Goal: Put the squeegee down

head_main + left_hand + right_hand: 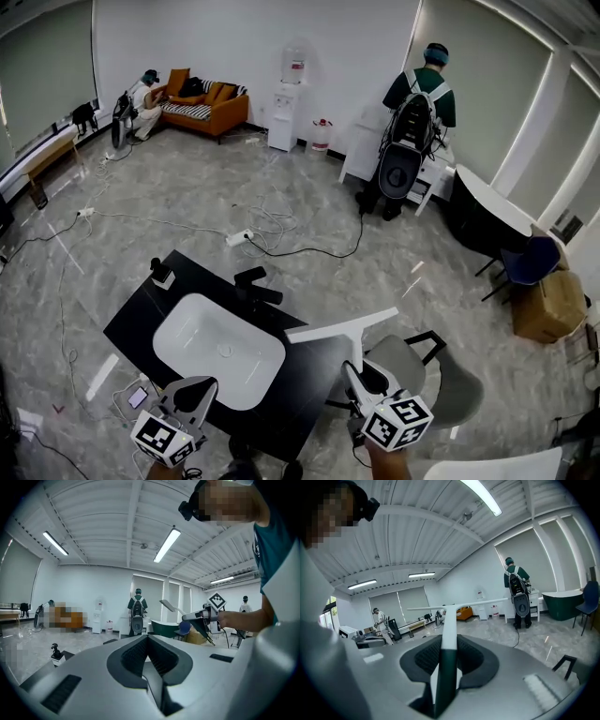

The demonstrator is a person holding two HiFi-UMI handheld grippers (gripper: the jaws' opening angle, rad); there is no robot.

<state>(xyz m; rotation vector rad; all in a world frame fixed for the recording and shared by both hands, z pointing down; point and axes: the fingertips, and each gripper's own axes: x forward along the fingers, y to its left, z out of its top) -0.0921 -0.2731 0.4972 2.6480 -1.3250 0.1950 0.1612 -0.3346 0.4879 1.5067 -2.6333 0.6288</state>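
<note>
The squeegee (339, 329) has a long white blade on a white stem that turns dark green at the handle. My right gripper (356, 375) is shut on that handle and holds it above the right end of the black table (141, 314). In the right gripper view the handle (449, 634) rises between the pads, with the blade crosswise above. My left gripper (192, 390) hovers over the table's near left edge, beside the white sink basin (178, 328). Its jaws (149, 641) meet with nothing between them. The left gripper view also shows the right gripper (202, 616) and the squeegee (169, 606).
A black faucet (255, 286) stands behind the basin, and a small black and white dispenser (161, 273) sits at the table's far left corner. A grey chair (441, 380) is right of the table. Cables (281, 234) trail across the floor. People stand far off.
</note>
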